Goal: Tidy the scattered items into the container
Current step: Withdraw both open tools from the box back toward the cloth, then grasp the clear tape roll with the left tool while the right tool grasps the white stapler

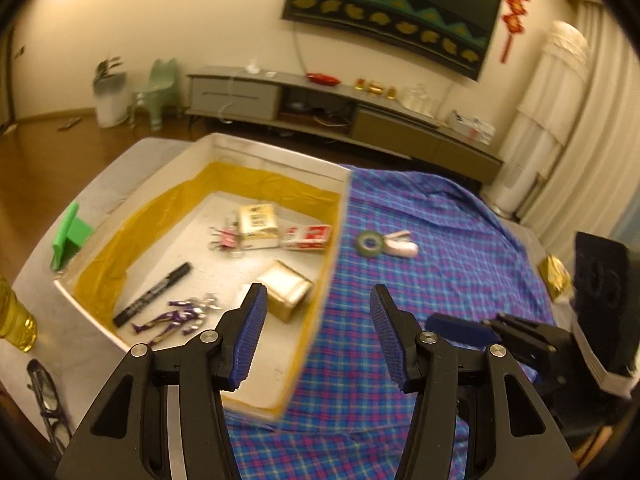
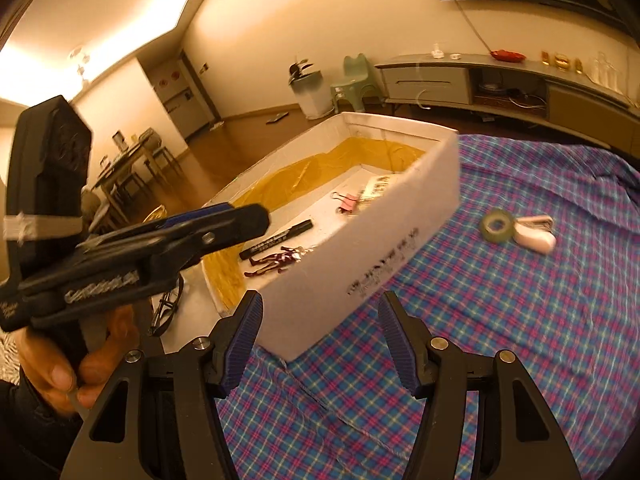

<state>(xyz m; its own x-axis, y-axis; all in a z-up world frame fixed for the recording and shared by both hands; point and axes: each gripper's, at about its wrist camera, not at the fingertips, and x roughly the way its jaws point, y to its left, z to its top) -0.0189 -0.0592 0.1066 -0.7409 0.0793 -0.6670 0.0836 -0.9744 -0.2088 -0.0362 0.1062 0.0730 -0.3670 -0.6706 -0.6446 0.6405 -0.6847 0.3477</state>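
Both grippers — left (image 1: 318,332) and right (image 2: 320,340) — spread wide and empty above white box (image 1: 264,152) already holding marker (image 1: 154,296), figurine (image 1: 176,318) and packets; tape roll (image 1: 369,243) and pale stapler (image 1: 402,245) left on plaid cloth (image 1: 440,240) — tidying seemingly mostly done.

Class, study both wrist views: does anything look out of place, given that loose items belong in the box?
Yes. A green tape roll and a small white-and-pink object lie touching each other on the plaid cloth, outside the white box. A marker, toy figure and packets are already inside it.
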